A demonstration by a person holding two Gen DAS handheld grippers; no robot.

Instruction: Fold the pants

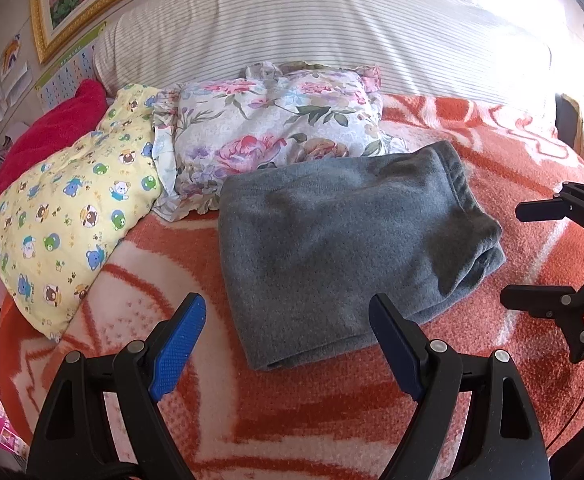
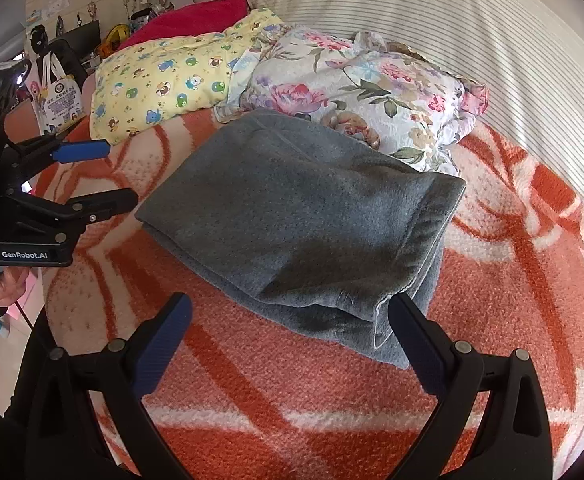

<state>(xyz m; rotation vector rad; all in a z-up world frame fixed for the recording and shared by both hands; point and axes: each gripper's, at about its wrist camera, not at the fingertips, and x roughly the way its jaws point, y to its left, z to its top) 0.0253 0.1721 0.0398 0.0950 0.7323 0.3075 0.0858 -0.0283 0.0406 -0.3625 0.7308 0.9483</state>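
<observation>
Pants (image 1: 331, 240) lie folded on bed (image 1: 471, 380), near pillow (image 1: 276, 128). Left gripper (image 1: 288, 344) and right gripper (image 2: 292, 344) jaws apart, empty. Risk: bumping the loose right edge could undo the stack.

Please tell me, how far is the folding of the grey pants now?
It looks nearly or fully done. The grey pants lie as a compact stack of layers on the orange blanket, with the far edge against the floral pillow. Nothing is in hand: the left claw and right claw are both open and clear of the cloth. At most, tidying the uneven corner remains.
</observation>
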